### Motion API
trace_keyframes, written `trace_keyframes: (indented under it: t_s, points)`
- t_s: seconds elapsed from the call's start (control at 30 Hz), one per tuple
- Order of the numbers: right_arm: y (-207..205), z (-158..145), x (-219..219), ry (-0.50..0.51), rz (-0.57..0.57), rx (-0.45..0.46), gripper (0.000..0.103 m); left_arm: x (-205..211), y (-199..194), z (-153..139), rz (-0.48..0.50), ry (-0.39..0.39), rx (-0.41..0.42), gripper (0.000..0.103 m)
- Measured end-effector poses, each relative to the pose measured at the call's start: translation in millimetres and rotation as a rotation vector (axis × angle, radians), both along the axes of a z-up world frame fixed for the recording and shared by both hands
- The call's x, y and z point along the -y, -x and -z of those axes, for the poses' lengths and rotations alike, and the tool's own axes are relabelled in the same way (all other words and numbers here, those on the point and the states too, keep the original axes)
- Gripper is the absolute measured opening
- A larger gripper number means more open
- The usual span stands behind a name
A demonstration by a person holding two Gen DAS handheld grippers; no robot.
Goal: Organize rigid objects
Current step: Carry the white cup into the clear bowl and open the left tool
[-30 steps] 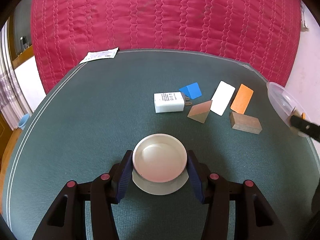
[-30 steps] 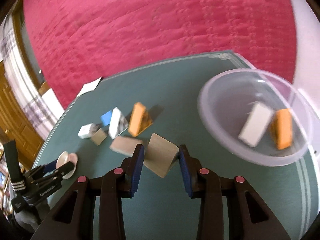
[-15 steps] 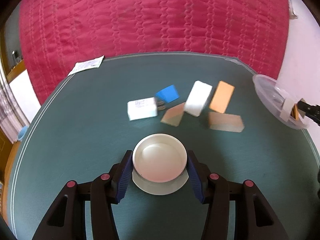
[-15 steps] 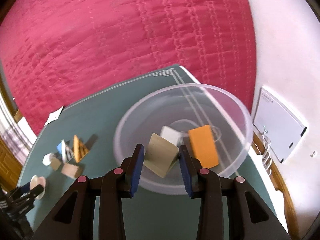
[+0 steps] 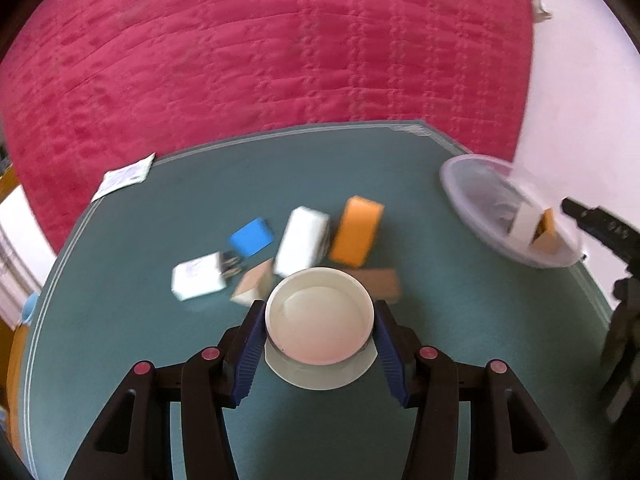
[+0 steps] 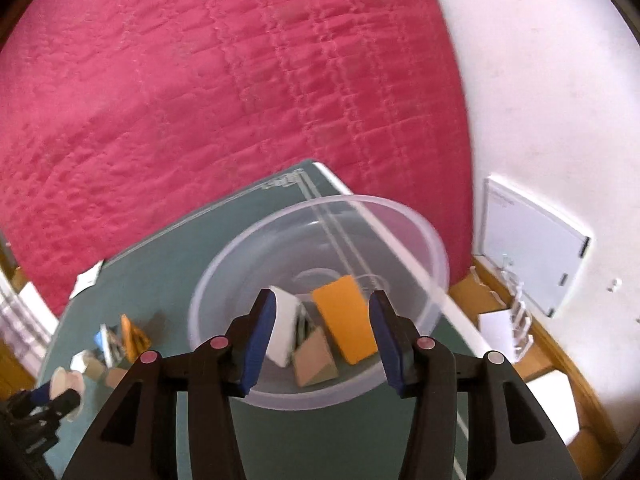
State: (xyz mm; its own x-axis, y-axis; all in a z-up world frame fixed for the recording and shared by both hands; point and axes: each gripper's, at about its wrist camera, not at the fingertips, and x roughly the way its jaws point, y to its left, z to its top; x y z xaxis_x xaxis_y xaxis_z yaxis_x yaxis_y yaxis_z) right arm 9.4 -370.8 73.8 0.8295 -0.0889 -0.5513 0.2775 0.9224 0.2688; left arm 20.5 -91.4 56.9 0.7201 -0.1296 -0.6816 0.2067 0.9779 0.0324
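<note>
1. Now the clear bowl [image 6: 424, 248] on the worktop [image 6: 168, 264] holds a white block [image 6: 282, 332], orange block [image 6: 348, 320] and wooden wedge [image 6: 314, 362].
2. Right tongs [image 6: 322, 334], just opened, stand empty above it.
3. Left tongs [image 5: 320, 346] clamp a white dish [image 5: 320, 316].

Translucent smooth plastic bowl [image 6: 320, 240], matt green tablecloth [image 5: 360, 168], quilted red fabric [image 5: 280, 48]
</note>
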Motion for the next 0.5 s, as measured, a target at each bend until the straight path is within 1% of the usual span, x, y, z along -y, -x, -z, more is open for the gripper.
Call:
trace_keyframes:
  t_s: [0.37, 0.5]
  points:
    - [8, 2, 1, 0.012, 0.065, 0.008, 0.05, 72, -35, -13, 0.156, 0.056, 0.014, 0.055]
    - [9, 2, 6, -0.004, 0.081, 0.013, 0.05, 101, -47, -13, 0.21, 0.071, 0.013, 0.055]
